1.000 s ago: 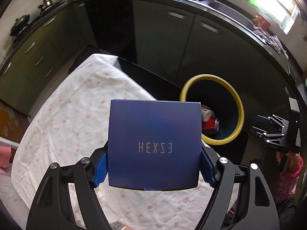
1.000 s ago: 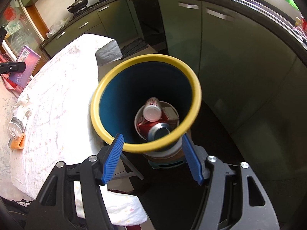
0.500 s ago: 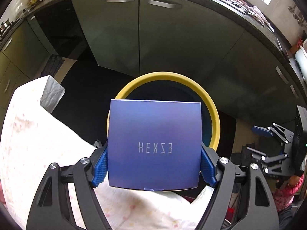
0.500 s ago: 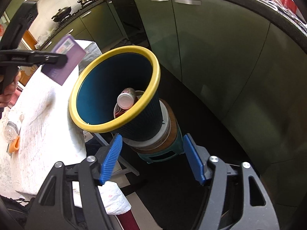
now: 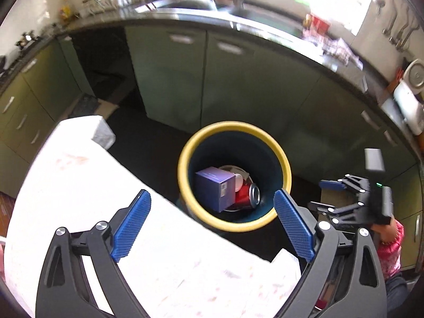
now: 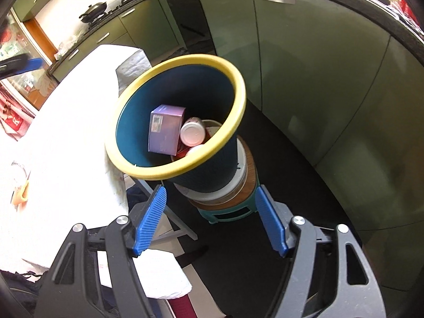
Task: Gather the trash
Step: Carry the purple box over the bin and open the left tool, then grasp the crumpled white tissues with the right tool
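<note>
Left wrist view: the left gripper (image 5: pixel 212 225) hangs with its jaws spread wide and nothing between them, directly above the yellow-rimmed bin (image 5: pixel 182 182). The purple box (image 5: pixel 213 188) lies inside the bin, ahead of the fingertips, leaning against a red can (image 5: pixel 246 196) and a white-capped bottle (image 6: pixel 193 133). The right gripper (image 6: pixel 210 221) is also wide and empty, low beside the bin's base. Judged from this, the drop step is done; the next move likely calls for turning toward the cloth-covered table (image 6: pixel 66 111), where an orange scrap (image 6: pixel 22 194) sits to the left.
</note>
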